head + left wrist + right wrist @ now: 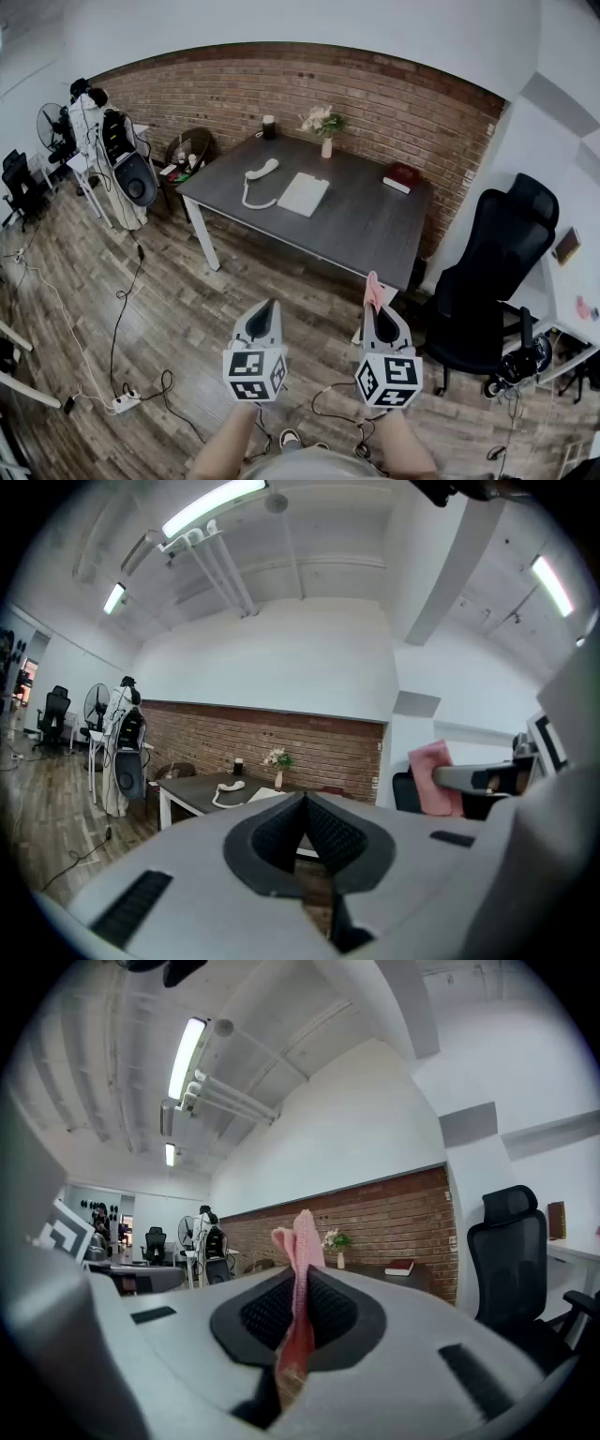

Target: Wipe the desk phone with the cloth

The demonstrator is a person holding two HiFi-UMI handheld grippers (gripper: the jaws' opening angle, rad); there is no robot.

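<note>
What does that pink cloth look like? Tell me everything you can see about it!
The pink cloth looks soft and fuzzy. It is pinched between the shut fingers of the right gripper, bunched into a narrow strip. Its top end sticks up past their tips, and the rest runs down between them. Only that gripper touches it. It is up in the air, well short of the desk and the phone.

Most of the cloth (300, 1232) is hidden between the pressed-together jaws of the right gripper (300, 1279); only a pink fold sticks out. On the desk (361, 225), the phone (262, 171) is too small to show detail, and the flat white thing (304, 194) beside it cannot be identified. The bottom edge of the head view cuts off both arms (225, 445).
</note>
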